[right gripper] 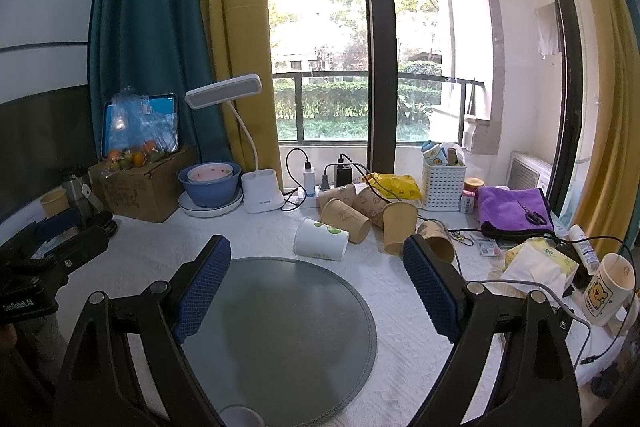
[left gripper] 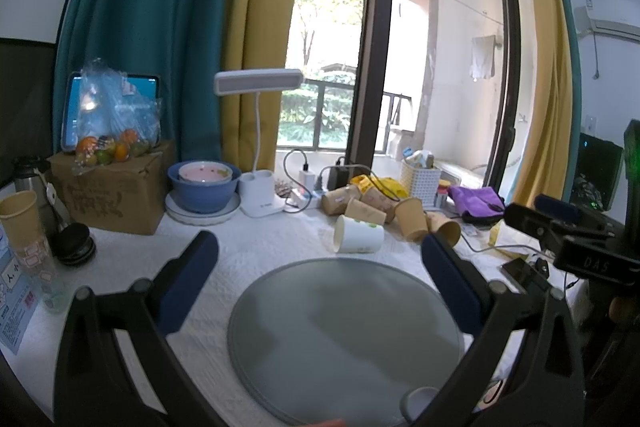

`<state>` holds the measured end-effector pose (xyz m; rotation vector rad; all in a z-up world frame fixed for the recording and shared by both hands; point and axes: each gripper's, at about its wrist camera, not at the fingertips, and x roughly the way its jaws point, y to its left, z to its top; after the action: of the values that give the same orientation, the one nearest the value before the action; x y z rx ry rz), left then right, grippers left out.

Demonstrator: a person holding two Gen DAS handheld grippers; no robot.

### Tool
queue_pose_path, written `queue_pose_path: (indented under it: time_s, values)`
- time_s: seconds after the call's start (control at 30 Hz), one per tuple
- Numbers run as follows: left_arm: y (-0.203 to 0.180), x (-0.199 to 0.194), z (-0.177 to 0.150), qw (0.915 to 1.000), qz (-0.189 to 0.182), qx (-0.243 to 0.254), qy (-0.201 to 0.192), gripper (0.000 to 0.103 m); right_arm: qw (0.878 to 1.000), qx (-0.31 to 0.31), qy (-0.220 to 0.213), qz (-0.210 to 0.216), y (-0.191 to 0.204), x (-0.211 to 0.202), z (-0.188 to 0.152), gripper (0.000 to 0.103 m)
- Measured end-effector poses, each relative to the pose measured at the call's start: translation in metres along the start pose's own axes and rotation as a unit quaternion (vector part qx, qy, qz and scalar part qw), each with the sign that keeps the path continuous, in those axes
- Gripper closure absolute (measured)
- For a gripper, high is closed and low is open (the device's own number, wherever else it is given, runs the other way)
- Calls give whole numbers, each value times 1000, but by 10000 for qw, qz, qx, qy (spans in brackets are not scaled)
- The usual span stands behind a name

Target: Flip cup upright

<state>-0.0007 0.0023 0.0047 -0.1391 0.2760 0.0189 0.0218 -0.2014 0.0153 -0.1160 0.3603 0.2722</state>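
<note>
A: What takes up most of the space?
B: A table under a white cloth (right gripper: 256,239), and on it a big round grey mat (right gripper: 280,331), which fills the near part in both views.

A: And behind that?
B: A cardboard box (right gripper: 136,191) at the back left with a bag of fruit on top, a blue bowl (right gripper: 210,187) on a white plate beside it, then a white desk lamp (right gripper: 260,195). Over on the right sit a white basket (right gripper: 444,187) and a purple cloth (right gripper: 508,211).

A: Where are the two grippers?
B: The left gripper (left gripper: 320,287) hangs above the mat with its fingers spread wide and nothing between them. The right gripper (right gripper: 316,287) is the same: fingers wide apart, empty, above the mat.

A: And the cup?
B: The white cup (right gripper: 322,239) with green marks lies on its side on the cloth, just past the far edge of the mat, its open mouth turned to the left. It lies apart from both grippers.

A: Anything near it?
B: A heap of brown paper cups (right gripper: 360,211) lies tumbled right behind it, close against its closed end. A white mug (right gripper: 608,287) with a bear on it stands upright at the far right.
</note>
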Motion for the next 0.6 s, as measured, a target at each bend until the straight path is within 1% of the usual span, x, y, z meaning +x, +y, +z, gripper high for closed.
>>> queue_pose_path:
  time_s: [0.6]
  values:
    - [-1,1,0,10000,0,0,3,1,10000,6,-7,2,0,0,0,13]
